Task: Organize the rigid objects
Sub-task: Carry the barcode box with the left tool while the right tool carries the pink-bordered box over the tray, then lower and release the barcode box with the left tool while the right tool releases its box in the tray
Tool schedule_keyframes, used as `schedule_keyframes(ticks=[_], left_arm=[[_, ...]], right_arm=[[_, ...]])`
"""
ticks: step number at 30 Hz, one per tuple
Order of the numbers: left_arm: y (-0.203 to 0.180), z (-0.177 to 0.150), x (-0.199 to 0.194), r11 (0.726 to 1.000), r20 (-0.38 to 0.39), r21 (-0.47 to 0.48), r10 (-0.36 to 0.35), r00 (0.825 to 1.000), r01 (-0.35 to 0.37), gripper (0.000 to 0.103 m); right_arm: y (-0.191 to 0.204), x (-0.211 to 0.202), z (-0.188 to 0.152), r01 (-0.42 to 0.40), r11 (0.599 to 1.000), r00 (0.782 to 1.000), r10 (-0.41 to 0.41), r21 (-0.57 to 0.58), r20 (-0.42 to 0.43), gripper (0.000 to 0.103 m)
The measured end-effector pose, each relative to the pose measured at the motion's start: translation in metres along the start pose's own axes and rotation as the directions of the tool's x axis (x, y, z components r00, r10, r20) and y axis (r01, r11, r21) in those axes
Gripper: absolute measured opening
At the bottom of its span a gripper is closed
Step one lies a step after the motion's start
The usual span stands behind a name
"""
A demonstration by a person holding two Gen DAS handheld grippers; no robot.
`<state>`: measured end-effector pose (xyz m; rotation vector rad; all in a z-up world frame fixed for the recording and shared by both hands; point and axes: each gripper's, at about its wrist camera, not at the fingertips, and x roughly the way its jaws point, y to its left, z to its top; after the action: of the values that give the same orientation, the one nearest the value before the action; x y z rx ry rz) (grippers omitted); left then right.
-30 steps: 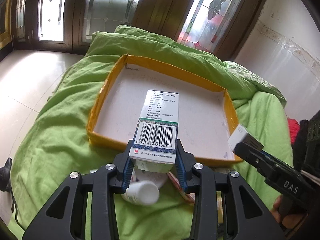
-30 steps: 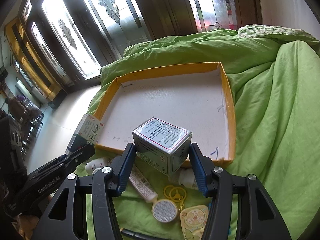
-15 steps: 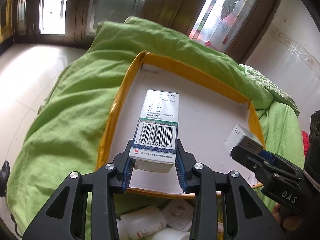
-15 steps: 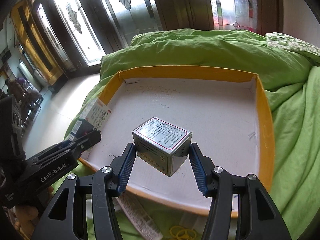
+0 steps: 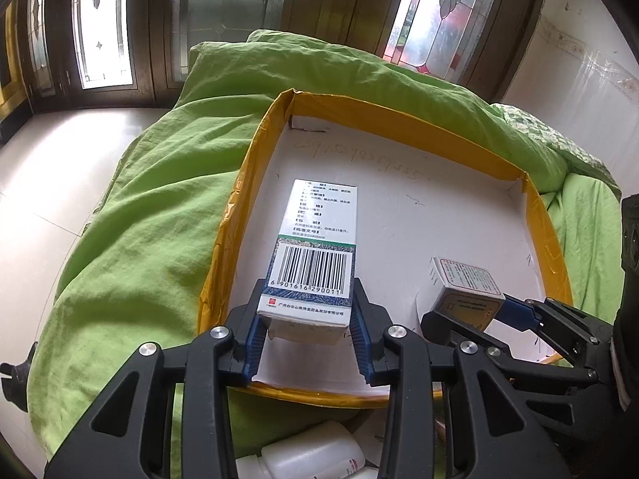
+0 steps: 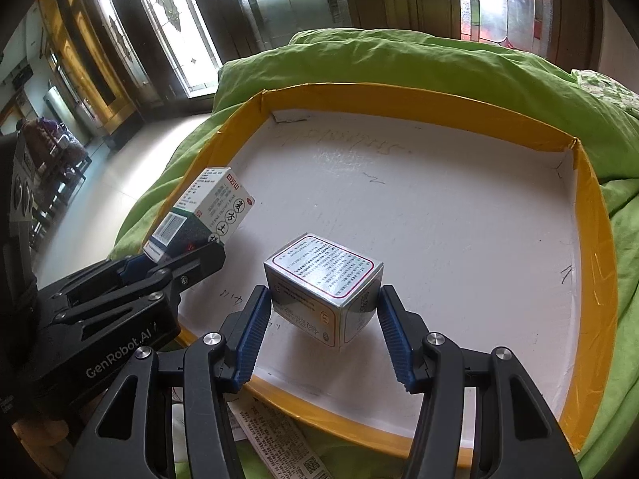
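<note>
My left gripper [image 5: 307, 339] is shut on a tall white and green medicine box [image 5: 315, 255] with a barcode, held above the near left part of the yellow-walled tray [image 5: 247, 183]. My right gripper [image 6: 323, 331] is shut on a small silver box [image 6: 323, 279], held above the tray's near edge [image 6: 347, 419]. The tray's white floor holds nothing else. The left gripper with its box [image 6: 199, 215] shows at the left of the right wrist view; the right gripper with the silver box [image 5: 463, 287] shows at the right of the left wrist view.
The tray lies on a green quilt [image 5: 159, 219] on a bed. A white plastic bottle [image 5: 311, 455] and a printed tube [image 6: 279, 439] lie on the quilt in front of the tray. Stained-glass doors [image 5: 223, 12] and a pale tiled floor [image 5: 44, 183] lie beyond.
Both grippers have moved forward with their boxes, from in front of the tray's near wall to above its floor. The loose items in front have slid out of sight below.
</note>
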<state>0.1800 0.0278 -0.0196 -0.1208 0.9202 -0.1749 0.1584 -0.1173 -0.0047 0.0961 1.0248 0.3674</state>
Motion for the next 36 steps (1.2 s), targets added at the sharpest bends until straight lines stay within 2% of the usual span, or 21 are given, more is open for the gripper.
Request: schedule_keyframes(ticks=[11, 17, 19, 21, 23, 30, 36], left_arm=[[-0.001, 0.0, 0.002, 1.0, 0.003, 0.004, 0.002, 1.0, -0.002, 0.036], [-0.003, -0.001, 0.002, 1.0, 0.007, 0.008, 0.005, 1.0, -0.005, 0.036], [-0.003, -0.001, 0.002, 1.0, 0.011, 0.011, -0.003, 1.0, 0.003, 0.04], [-0.005, -0.002, 0.001, 1.0, 0.018, 0.014, -0.022, 1.0, 0.021, 0.05], [-0.007, -0.002, -0.001, 0.999, 0.023, 0.022, -0.029, 0.999, 0.028, 0.055], [-0.005, -0.006, -0.017, 1.0, 0.034, 0.014, -0.016, 0.999, 0.015, 0.057], [-0.003, -0.014, -0.046, 1.0, 0.072, -0.015, 0.011, 0.997, -0.01, 0.075]], right_arm=[[-0.003, 0.003, -0.003, 0.015, 1.0, 1.0, -0.015, 0.01, -0.006, 0.051], [-0.007, 0.002, -0.005, 0.026, 0.999, 1.0, -0.026, 0.027, -0.007, 0.061], [-0.009, 0.0, -0.006, 0.027, 0.999, 1.0, -0.026, 0.038, -0.005, 0.061], [-0.012, -0.006, -0.007, 0.029, 0.998, 1.0, -0.029, 0.048, 0.004, 0.061], [-0.015, -0.018, -0.007, 0.037, 0.997, 0.999, -0.039, 0.06, 0.022, 0.063], [-0.031, -0.068, -0.014, 0.031, 0.991, 0.994, -0.043, 0.128, 0.096, 0.071], [-0.035, -0.094, -0.044, 0.019, 0.989, 0.996, -0.032, 0.145, 0.087, 0.074]])
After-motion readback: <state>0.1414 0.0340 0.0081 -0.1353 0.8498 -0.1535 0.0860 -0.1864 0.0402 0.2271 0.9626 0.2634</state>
